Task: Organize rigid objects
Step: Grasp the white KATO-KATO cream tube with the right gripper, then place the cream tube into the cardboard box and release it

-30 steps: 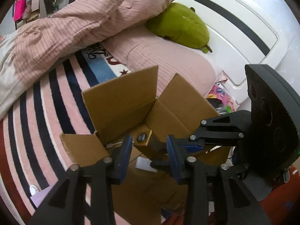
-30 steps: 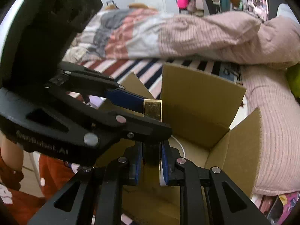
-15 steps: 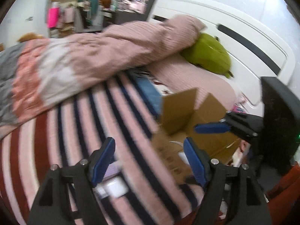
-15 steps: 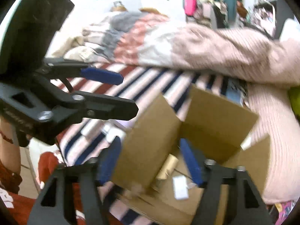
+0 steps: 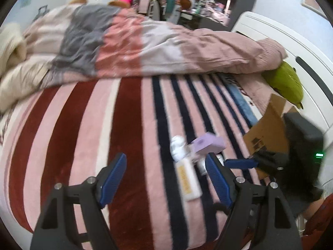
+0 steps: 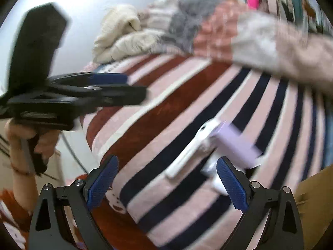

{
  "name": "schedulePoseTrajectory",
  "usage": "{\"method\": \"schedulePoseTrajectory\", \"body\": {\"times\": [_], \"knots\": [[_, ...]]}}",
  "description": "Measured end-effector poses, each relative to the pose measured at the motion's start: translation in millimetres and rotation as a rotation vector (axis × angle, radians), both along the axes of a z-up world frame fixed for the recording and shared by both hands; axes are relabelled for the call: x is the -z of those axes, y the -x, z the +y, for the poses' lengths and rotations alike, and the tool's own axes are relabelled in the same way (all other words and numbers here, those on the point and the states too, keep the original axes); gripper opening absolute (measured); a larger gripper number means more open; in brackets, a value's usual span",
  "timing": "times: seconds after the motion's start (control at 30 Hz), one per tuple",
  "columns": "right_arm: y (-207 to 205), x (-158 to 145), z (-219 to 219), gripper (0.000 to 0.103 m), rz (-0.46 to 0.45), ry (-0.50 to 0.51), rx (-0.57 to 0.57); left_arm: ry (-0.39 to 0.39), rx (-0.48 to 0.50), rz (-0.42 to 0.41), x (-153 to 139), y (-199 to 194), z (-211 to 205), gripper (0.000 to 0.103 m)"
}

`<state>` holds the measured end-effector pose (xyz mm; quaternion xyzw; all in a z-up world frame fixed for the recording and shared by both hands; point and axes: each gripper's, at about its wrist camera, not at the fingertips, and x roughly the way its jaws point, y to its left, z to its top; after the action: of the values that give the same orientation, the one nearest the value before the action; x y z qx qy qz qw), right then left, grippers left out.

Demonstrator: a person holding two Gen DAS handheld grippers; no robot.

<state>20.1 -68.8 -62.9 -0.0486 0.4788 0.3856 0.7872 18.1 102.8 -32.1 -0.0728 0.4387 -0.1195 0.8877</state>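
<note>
Both grippers hang wide apart and empty above a striped bed: the left gripper (image 5: 166, 179) and the right gripper (image 6: 167, 182). A lilac box (image 5: 208, 144), a white carton (image 5: 187, 180) and a white bottle (image 5: 177, 146) lie clustered near the bed's front edge, just beside the open cardboard box (image 5: 268, 133).

Striped bedspread (image 5: 129, 125) beneath a rumpled duvet (image 5: 145, 48); white headboard (image 5: 291, 48) (cluttered shelves (image 5: 212, 2) behind)

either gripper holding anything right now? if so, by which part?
Nothing is held. Left gripper and right gripper both gape empty above the striped blanket; the lilac rectangular box and white flat box lie untouched.
</note>
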Motion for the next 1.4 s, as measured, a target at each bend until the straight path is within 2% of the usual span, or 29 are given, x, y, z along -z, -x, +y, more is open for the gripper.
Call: {"method": "schedulePoseTrajectory", "body": {"times": [0.1,0.17,0.2,0.23,0.27,0.37,0.4,0.47,0.5,0.57,0.6,0.63,0.67,0.73,0.8,0.87,0.9,0.93,1.03,1.2,1.4], "knots": [[-10.4,40.9,14.7,0.061,0.087,0.028,0.064,0.016,-0.029,0.019,15.8,4.0,14.8,0.075],[-17.5,60.9,18.5,0.053,0.133,0.040,0.097,0.024,-0.041,0.028,23.5,5.0,21.7,0.075],[-21.3,71.5,20.4,0.046,0.152,0.045,0.121,0.027,-0.044,0.030,25.5,5.3,23.7,0.075],[-23.5,73.7,19.6,0.030,0.156,0.053,0.134,0.029,-0.045,0.031,26.7,5.9,24.3,0.075],[-25.9,78.6,20.5,0.020,0.156,0.066,0.147,0.030,-0.044,0.031,26.8,6.1,25.3,0.075],[-27.7,77.5,16.2,0.013,0.190,0.049,0.135,0.039,-0.040,0.023,26.9,3.9,26.0,0.075],[-27.3,75.9,13.8,0.013,0.227,0.026,0.113,0.049,-0.035,0.017,26.3,3.3,24.9,0.075],[-29.3,78.8,6.1,0.013,0.374,-0.041,0.032,0.056,-0.025,0.014,25.0,2.6,21.6,0.075],[-29.7,82.5,4.8,0.013,0.405,-0.043,0.015,0.054,-0.021,0.015,25.0,2.1,20.1,0.075],[-25.4,84.7,3.1,0.022,0.333,0.052,0.031,0.040,-0.013,0.015,25.1,3.2,16.4,0.075],[-21.1,80.8,2.9,0.039,0.253,0.104,0.043,0.035,-0.010,0.016,25.3,3.7,15.7,0.075],[-18.5,77.7,3.7,0.050,0.206,0.134,0.051,0.031,-0.014,0.020,26.1,4.6,15.4,0.075],[-13.9,73.2,3.9,0.052,0.140,0.173,0.062,0.031,-0.019,0.023,26.5,4.1,16.7,0.075],[-7.2,66.1,6.0,0.052,0.081,0.175,0.051,0.035,-0.029,0.030,26.9,5.3,17.9,0.075],[-3.8,68.6,6.1,0.052,0.104,0.140,0.033,0.035,-0.032,0.033,26.0,7.5,17.5,0.075],[-3.5,76.8,8.9,0.050,0.089,0.172,0.042,0.021,-0.030,0.032,23.3,11.2,14.9,0.075],[-2.6,80.3,11.9,0.034,0.055,0.214,0.057,0.017,-0.031,0.032,22.3,12.0,13.8,0.075],[0.0,82.2,15.0,0.031,0.017,0.249,0.068,0.011,-0.028,0.033,20.5,13.8,11.8,0.075],[9.1,72.9,18.1,0.031,-0.050,0.251,0.045,0.019,-0.008,0.030,15.5,16.3,5.8,0.075],[21.7,32.1,4.9,0.031,-0.100,0.137,-0.002,0.069,0.069,0.009,-2.2,15.7,-19.4,0.075],[30.3,-30.1,-18.9,0.031,-0.192,-0.008,-0.022,0.159,0.201,-0.051,-41.1,6.8,-72.6,0.075]]}}
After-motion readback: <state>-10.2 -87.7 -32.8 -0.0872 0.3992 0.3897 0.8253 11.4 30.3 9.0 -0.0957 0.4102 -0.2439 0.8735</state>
